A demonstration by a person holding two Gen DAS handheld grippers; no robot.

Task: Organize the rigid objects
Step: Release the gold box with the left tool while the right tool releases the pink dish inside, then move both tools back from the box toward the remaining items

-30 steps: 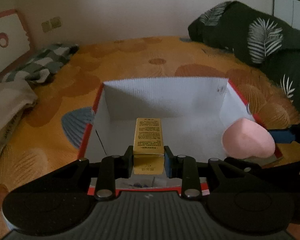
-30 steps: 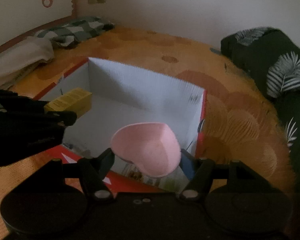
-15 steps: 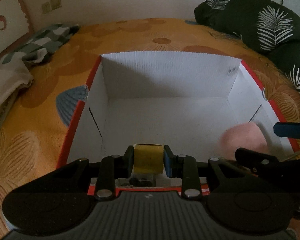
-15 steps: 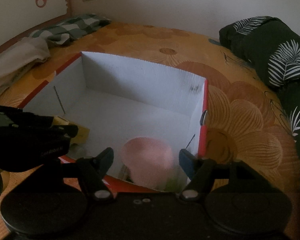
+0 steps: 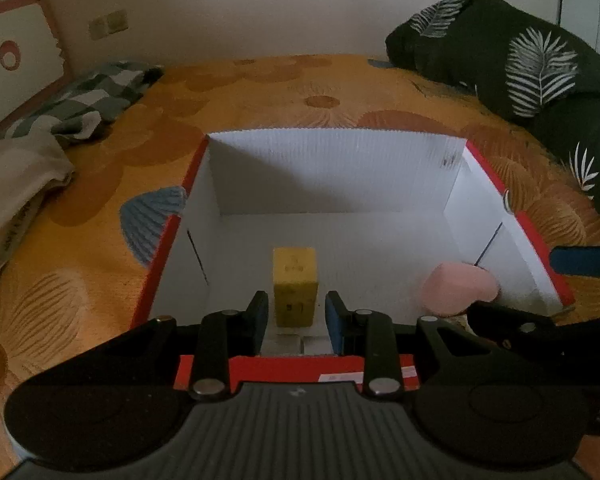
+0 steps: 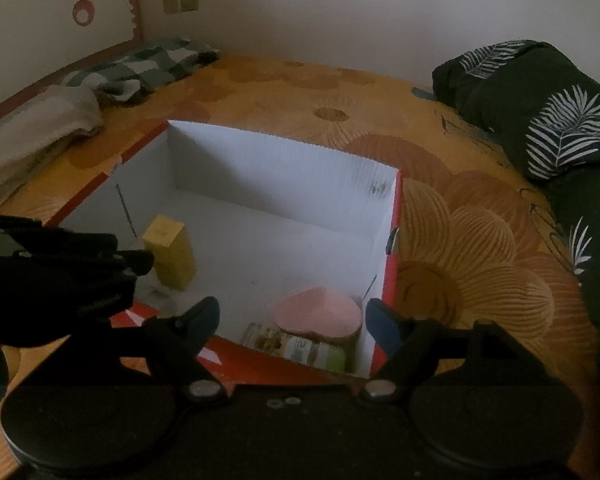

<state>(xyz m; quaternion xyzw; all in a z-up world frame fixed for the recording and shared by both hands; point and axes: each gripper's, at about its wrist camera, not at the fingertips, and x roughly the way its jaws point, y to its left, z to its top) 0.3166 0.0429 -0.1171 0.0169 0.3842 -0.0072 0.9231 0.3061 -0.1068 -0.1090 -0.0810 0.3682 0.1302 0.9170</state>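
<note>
The left hand-held gripper (image 5: 296, 316) hangs over the near edge of an open box (image 5: 332, 160), its jaws parted with a clear gap on each side of a small yellow carton (image 5: 295, 286); it grasps nothing. The carton stands upright on the white floor of the box, near the front wall and left of centre. Its printed text is too small to read, and its base is cut off by the gripper body.

The right hand-held gripper (image 6: 292, 320) has just been opening its jaws and now stands released, wide apart. Between and beyond its fingertips lies a pink heart-shaped object (image 6: 318, 312), in the near right corner of the box, not touched by either pad. It rests on top of something with a striped, patterned side (image 6: 296, 346); what that is cannot be made out.

The box is white inside with red outer walls and sits on a bed with an orange floral cover (image 5: 260, 92). A dark quilt with white leaf prints (image 5: 520, 64) is bunched at the right. Checked and pale cloths (image 6: 132, 68) lie at the left by the headboard (image 6: 52, 20). The room is dim.
</note>
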